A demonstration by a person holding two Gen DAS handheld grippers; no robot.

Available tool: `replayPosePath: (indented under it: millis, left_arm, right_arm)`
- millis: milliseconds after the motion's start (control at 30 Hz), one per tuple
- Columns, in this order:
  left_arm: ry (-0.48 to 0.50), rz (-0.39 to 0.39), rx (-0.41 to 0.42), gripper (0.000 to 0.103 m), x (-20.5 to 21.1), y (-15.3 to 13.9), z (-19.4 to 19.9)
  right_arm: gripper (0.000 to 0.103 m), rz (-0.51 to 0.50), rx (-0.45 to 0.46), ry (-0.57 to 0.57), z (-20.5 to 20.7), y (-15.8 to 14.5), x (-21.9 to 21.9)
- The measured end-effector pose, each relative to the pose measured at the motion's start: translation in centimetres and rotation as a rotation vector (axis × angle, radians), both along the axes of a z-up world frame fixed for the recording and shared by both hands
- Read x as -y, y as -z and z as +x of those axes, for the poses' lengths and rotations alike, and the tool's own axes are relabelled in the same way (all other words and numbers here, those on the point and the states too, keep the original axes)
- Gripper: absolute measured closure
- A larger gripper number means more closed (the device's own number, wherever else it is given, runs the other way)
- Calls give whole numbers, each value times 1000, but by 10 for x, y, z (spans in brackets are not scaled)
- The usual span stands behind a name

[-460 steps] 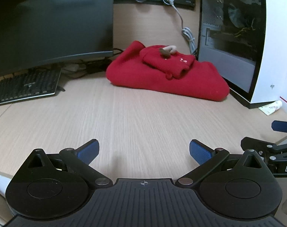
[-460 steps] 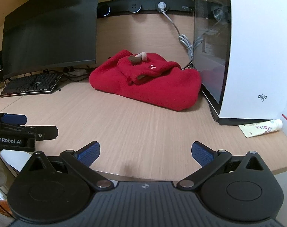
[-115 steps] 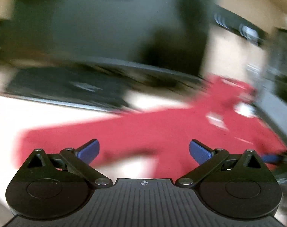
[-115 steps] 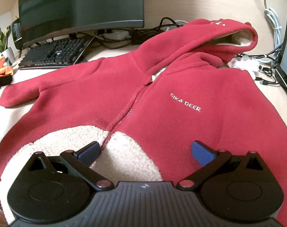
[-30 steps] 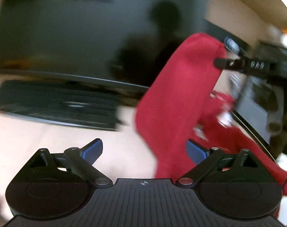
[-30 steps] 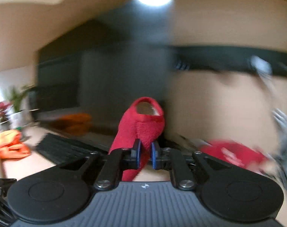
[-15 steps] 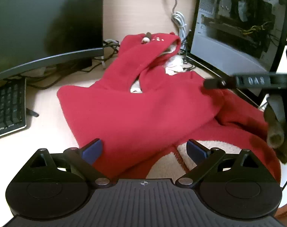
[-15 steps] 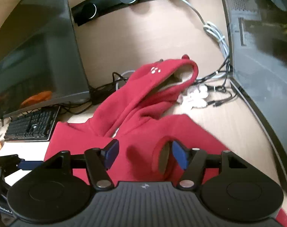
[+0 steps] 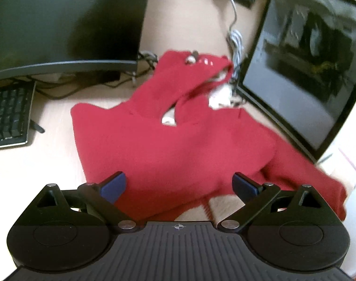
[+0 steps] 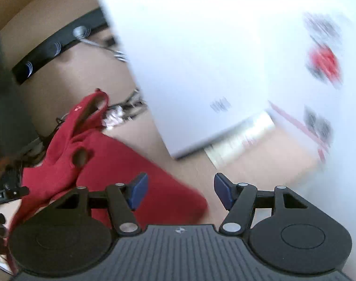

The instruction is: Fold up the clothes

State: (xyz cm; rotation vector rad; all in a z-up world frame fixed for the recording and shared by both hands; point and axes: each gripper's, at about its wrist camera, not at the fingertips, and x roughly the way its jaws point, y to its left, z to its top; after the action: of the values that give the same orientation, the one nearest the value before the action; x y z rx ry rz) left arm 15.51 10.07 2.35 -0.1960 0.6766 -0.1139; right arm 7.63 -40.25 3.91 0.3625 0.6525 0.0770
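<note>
We are folding the red hoodie (image 9: 178,145). It lies on the worktop (image 9: 37,168), between the keyboard (image 9: 8,117) and the computer case (image 9: 302,75), with its hood (image 9: 196,70) at the far end. One sleeve (image 9: 135,154) is already laid across the front of the hoodie. Our left gripper (image 9: 179,185) hangs over the hoodie's near edge, its fingers spread wide and holding nothing. Our right gripper (image 10: 180,192) is at the hoodie's other side, close to the white case (image 10: 201,58), its fingers half spread and empty; they have just let go. That view is blurry. Next, we think, comes the other sleeve (image 9: 306,178): we must pinch its end and lay it over the hoodie too.
</note>
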Motion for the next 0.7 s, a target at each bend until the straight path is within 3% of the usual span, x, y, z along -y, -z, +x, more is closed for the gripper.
replayPosePath:
  millis: [100,333,567,700]
  left_arm:
    - [-9,-2,6,3,6,-6,-2]
    - [-32,-8,11,3,10,-17,-26]
    - [-95,-6,7,3,-2,-25,-51]
    - [-123,-31,-20,3,-8,-20,-52]
  right_arm:
    - [43,135,-52,12,-7,22,9]
    - [63,195,-111,-6,8,50,8]
    - [64,238,-149,-92,-3,46,-3]
    - [64,256,-117,-127,1,47,-12]
